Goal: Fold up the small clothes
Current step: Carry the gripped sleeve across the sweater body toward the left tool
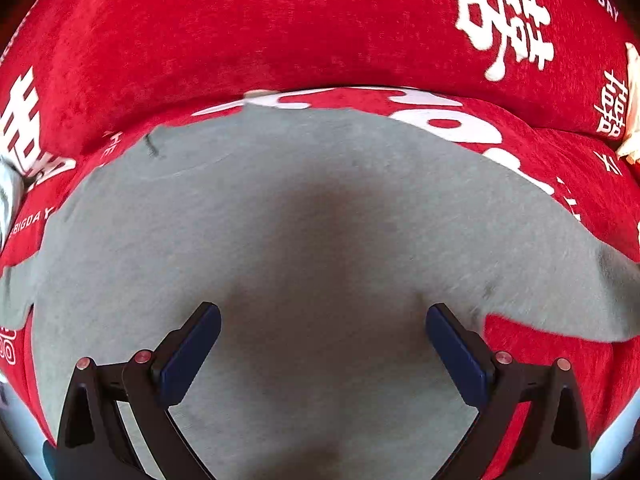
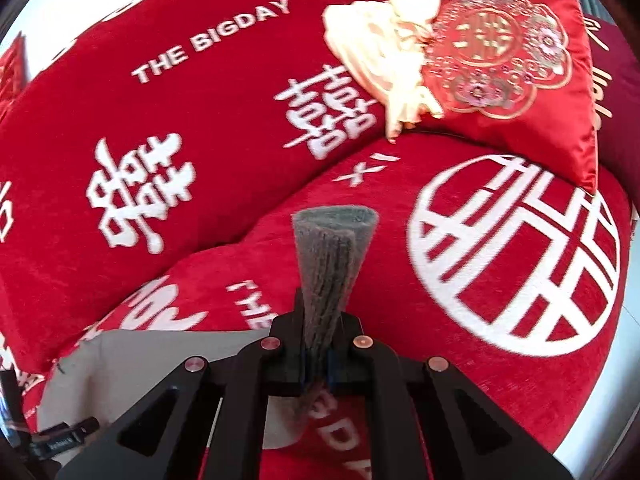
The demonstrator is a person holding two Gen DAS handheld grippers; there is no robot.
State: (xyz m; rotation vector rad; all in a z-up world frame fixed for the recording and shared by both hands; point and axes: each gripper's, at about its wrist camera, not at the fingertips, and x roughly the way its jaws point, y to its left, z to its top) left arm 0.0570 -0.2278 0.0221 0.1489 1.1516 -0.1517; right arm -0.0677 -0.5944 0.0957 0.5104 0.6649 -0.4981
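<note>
Now the right tongs (image 2: 320, 344) pinch an edge of the grey garment (image 1: 304, 216) spread on the red sofa cushion (image 2: 400, 216), ready for folding, while the left tongs (image 1: 323, 320) hover spread above it.

place: home | evidence: red wedding-print sofa cover (image 2: 224, 128); embroidered cushion (image 2: 516, 64)

Close downward wrist views, shared grey garment (image 1: 320, 220)

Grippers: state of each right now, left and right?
Left gripper: open, holding nothing, over the grey garment.
Right gripper: shut on a bunched edge of the grey garment.
</note>
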